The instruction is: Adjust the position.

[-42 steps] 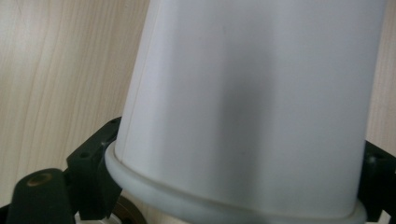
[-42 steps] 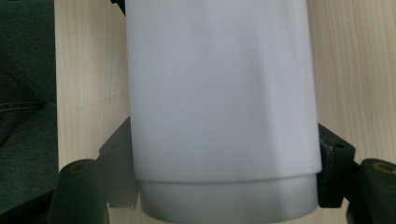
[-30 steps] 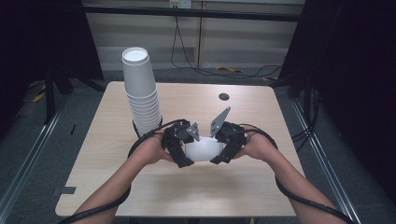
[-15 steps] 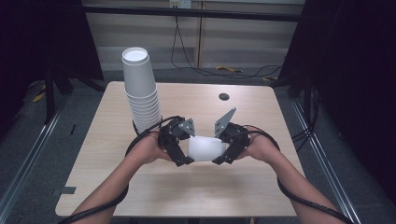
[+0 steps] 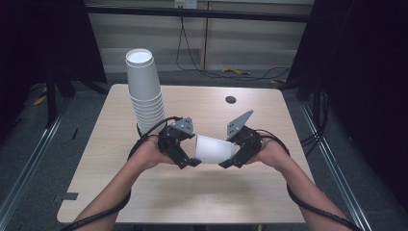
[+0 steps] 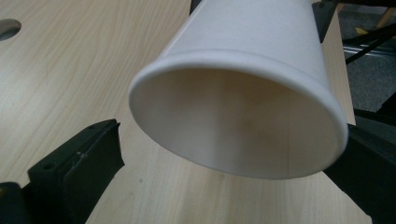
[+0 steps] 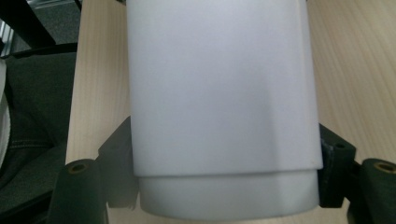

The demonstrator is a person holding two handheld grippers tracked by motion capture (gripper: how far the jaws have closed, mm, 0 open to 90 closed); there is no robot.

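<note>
High view: a paper cup (image 5: 214,150) is gripped sideways by the right tongs (image 5: 230,161) mid-surface; the left tongs (image 5: 188,162) are spread around its rim.

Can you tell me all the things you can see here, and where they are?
single paper cup: one, white, lying sideways above the table, held between the two grippers
stack of paper cups: one tall stack, white, upside down, back left of the table
table: one, light wood, centre of the high view
round hole: one, dark, in the table's back right part
left gripper: black, jaws open around the cup's open mouth
right gripper: black, jaws closed on the cup's bottom end
forearms: two, entering from the bottom
</note>
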